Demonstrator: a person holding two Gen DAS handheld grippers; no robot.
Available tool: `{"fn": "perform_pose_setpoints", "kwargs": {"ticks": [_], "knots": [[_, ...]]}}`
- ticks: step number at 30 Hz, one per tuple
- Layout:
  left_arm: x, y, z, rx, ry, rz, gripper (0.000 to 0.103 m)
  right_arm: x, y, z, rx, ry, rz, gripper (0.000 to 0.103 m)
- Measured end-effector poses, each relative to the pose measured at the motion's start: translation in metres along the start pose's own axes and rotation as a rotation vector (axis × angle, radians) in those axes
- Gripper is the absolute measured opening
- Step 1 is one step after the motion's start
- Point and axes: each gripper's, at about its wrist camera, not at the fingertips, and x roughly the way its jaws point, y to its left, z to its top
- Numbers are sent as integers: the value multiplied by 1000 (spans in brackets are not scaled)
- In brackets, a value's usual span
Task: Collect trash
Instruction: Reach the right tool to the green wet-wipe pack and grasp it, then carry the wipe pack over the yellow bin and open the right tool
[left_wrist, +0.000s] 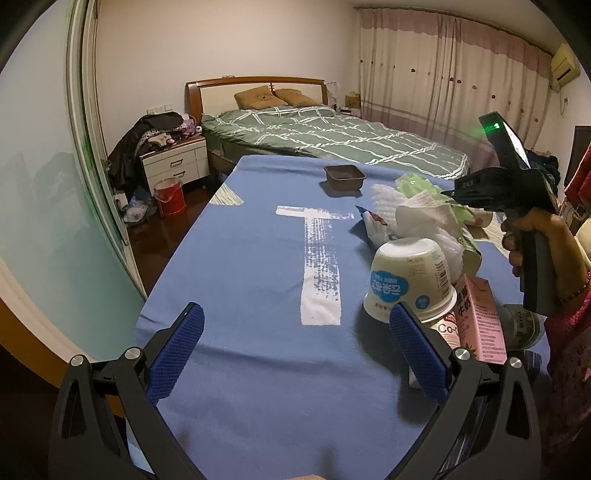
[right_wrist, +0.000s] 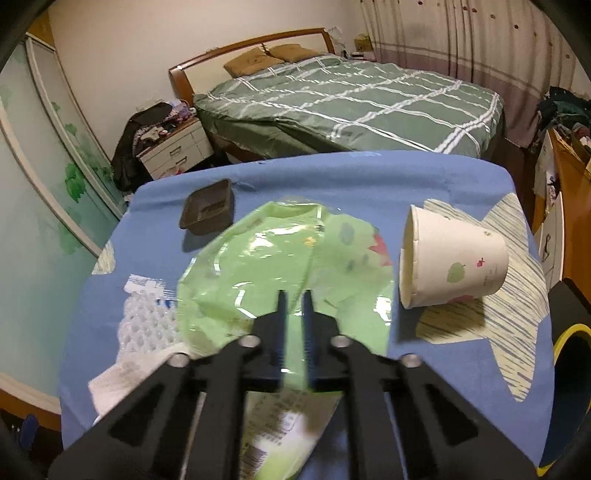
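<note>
My right gripper (right_wrist: 295, 299) is shut on a green plastic wrapper (right_wrist: 258, 258) and holds it over the blue table cloth (right_wrist: 369, 177). A white paper cup (right_wrist: 452, 258) lies on its side to the right of it. A white foam net (right_wrist: 142, 321) and a paper napkin (right_wrist: 114, 380) lie at the left. My left gripper (left_wrist: 295, 332) is open and empty above the cloth. Right of it are an upturned yogurt cup (left_wrist: 406, 280), a pink milk carton (left_wrist: 480, 317) and the trash pile (left_wrist: 424, 210). The right gripper (left_wrist: 509, 184) shows above that pile.
A dark brown plastic tray (right_wrist: 207, 212) sits at the far side of the table, also in the left wrist view (left_wrist: 344, 176). A bed (left_wrist: 332, 136) stands behind the table. A nightstand (left_wrist: 175, 162) and a red bucket (left_wrist: 170, 197) are at the far left. A yellow-rimmed bin (right_wrist: 570, 354) is at the right edge.
</note>
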Motion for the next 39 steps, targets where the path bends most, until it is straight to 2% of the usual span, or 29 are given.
{"fn": "perform_pose_setpoints", "kwargs": {"ticks": [1, 6, 8, 9, 10, 11, 12, 14, 20, 21, 22, 23, 25, 26, 27, 33, 39], "knots": [[0, 0, 0, 1, 0, 0, 99, -3, 1, 0, -4, -11, 6, 1], [0, 0, 1, 0, -6, 1, 99, -24, 8, 0, -19, -62, 33, 1], [-1, -1, 0, -2, -9, -3, 99, -25, 9, 2, -22, -63, 27, 8], [-3, 0, 0, -2, -9, -4, 99, -25, 8, 3, -21, -60, 21, 34], [-4, -1, -1, 0, -10, -4, 99, -26, 8, 3, -11, -69, 11, 67], [-4, -1, -1, 1, -9, -4, 99, -26, 5, 4, 3, -82, -5, 76], [-4, -2, -2, 2, -8, -5, 99, -24, 2, 6, 12, -91, -57, 82], [-5, -2, -2, 4, -4, -6, 99, -18, -4, 8, 20, -75, -91, 82], [-3, 0, -2, 2, 2, -17, 99, 15, -17, 13, 78, 51, -34, 80], [-2, -1, -2, 4, 4, -18, 99, 17, -18, 13, 84, 55, -26, 69], [-2, -1, -3, 5, 6, -18, 99, 17, -16, 12, 76, 53, -32, 54], [-1, -1, -2, 6, 7, -18, 99, 17, -15, 12, 67, 50, -39, 47], [0, 0, -2, 2, 8, -19, 99, 13, -11, 10, 53, 35, -43, 21], [0, 1, -3, 0, 8, -20, 99, 10, -10, 10, 48, 23, -41, 18], [0, 2, -3, -3, 10, -20, 99, 3, -8, 10, 40, -4, -36, 10], [0, 1, -3, -2, 12, -21, 99, -43, -3, 6, 22, -119, 7, 6], [-3, -5, -5, 14, 4, -35, 99, -103, -21, -7, 23, -243, -7, 6]]}}
